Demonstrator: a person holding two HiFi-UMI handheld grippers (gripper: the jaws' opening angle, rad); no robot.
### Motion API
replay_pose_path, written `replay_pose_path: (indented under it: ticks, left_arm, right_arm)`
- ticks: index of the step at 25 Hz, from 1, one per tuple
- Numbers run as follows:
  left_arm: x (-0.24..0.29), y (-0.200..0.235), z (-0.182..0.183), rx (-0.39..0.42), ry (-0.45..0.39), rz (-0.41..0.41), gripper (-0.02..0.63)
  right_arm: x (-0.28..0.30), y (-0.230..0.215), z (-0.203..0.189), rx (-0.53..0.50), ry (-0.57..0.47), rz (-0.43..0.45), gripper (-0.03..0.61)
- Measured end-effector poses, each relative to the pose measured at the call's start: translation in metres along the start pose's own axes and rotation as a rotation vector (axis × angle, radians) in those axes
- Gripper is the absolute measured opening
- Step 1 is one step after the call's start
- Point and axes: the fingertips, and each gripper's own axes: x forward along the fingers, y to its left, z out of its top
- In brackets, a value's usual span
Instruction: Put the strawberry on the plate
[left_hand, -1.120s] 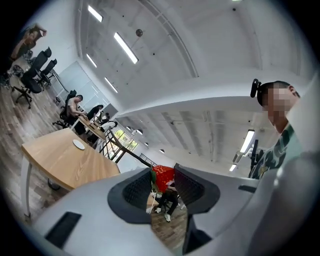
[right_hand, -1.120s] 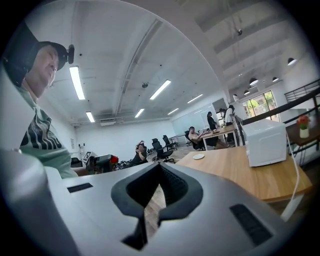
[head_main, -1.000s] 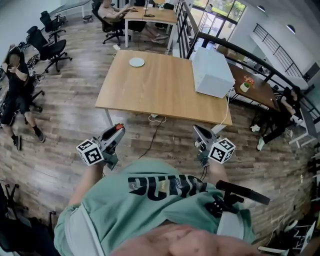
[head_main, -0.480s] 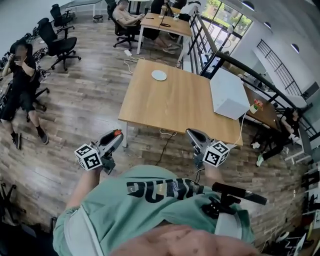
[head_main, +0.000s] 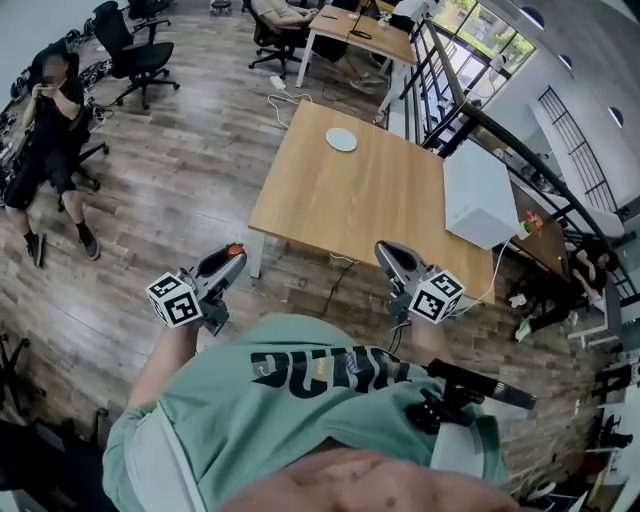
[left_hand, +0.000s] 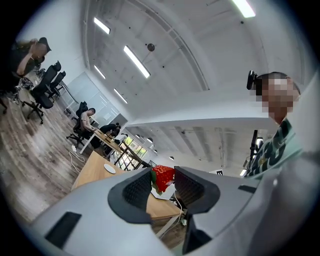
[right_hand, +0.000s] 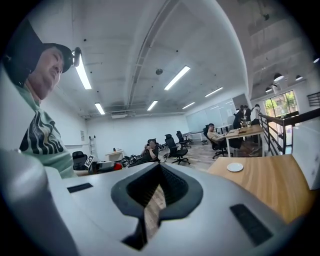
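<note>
The strawberry (left_hand: 162, 178) is red with green leaves, and my left gripper (left_hand: 162, 184) is shut on it, carried in front of the person's body. In the head view the strawberry (head_main: 234, 249) shows as a red spot at the tip of the left gripper (head_main: 226, 264). A small white plate (head_main: 341, 140) lies at the far end of the wooden table (head_main: 350, 205), well ahead of both grippers; the same plate (left_hand: 109, 169) (right_hand: 234, 167) also appears in both gripper views. My right gripper (head_main: 391, 256) (right_hand: 159, 170) is shut and holds nothing.
A large white box (head_main: 480, 195) stands on the table's right side. A black railing (head_main: 470, 110) runs beyond it. Cables (head_main: 335, 270) lie on the wooden floor by the near table edge. A seated person (head_main: 50, 120) and office chairs (head_main: 135, 50) are at the left.
The table and plate have shifted right and come nearer in the head view as the person moves toward them. Both grippers keep their place before the body, and the strawberry stays held.
</note>
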Motion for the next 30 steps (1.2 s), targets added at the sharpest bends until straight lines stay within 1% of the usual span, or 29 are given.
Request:
replay_pose_path:
  ticks: [3,6,9,12,15,18,20,24,27,30]
  left_arm:
    - [0.016,0.002,-0.001,0.024,-0.004,0.030,0.144]
    - [0.036,0.005,0.002,0.060,-0.024,0.082,0.144]
    - [0.068,0.007,0.010,0.085,-0.066,0.148,0.144]
    - [0.109,-0.003,0.000,0.092,-0.074,0.180,0.144]
    - [0.154,-0.009,-0.008,0.096,-0.064,0.211,0.144]
    - [0.197,-0.016,-0.014,0.097,-0.059,0.209,0.144]
    - [0.221,-0.020,-0.022,0.100,-0.034,0.213,0.144]
    - [0.256,-0.021,-0.029,0.107,0.020,0.235,0.144]
    - [0.283,-0.019,-0.029,0.115,0.041,0.217,0.144]
    - [0.303,-0.011,-0.031,0.112,0.067,0.192,0.144]
  right_arm:
    - [0.008,-0.025,-0.002,0.013,-0.004,0.038,0.006]
    - [0.015,-0.056,0.001,0.015,-0.011,0.092,0.006]
    - [0.023,-0.099,0.013,0.008,-0.027,0.156,0.006]
    - [0.013,-0.144,0.025,-0.005,-0.034,0.194,0.006]
    - [0.001,-0.188,0.029,0.001,-0.040,0.207,0.006]
    - [-0.010,-0.229,0.025,0.037,-0.054,0.214,0.006]
    - [-0.019,-0.253,0.023,0.052,-0.064,0.217,0.006]
    - [-0.033,-0.287,0.017,0.096,-0.092,0.211,0.006]
    - [-0.041,-0.310,0.009,0.119,-0.096,0.193,0.006]
    - [-0.047,-0.328,0.005,0.133,-0.099,0.158,0.006]
